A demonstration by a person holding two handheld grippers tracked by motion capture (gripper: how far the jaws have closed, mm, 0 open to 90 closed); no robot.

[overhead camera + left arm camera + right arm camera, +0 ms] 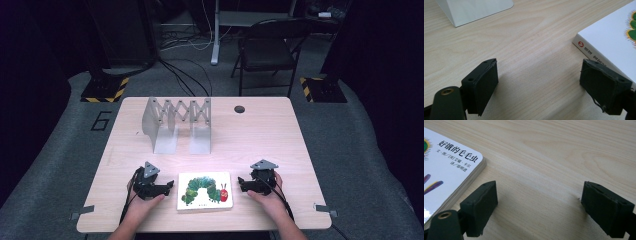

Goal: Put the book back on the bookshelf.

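A white board book (205, 191) with a green caterpillar on its cover lies flat near the table's front edge. My left gripper (167, 186) rests on the table just left of the book, jaws wide open around bare wood (539, 85); the book's spine (604, 52) lies beside the right jaw. My right gripper (241, 183) sits just right of the book, also open with nothing between its pads (539, 207). In the right gripper view the book's corner (454, 162) shows by the left jaw.
A grey metal expandable book rack (177, 125) stands at the table's back left, its base plate (474, 10) in the left gripper view. A cable hole (239, 109) sits at the back. A folding chair (270, 47) stands beyond the table.
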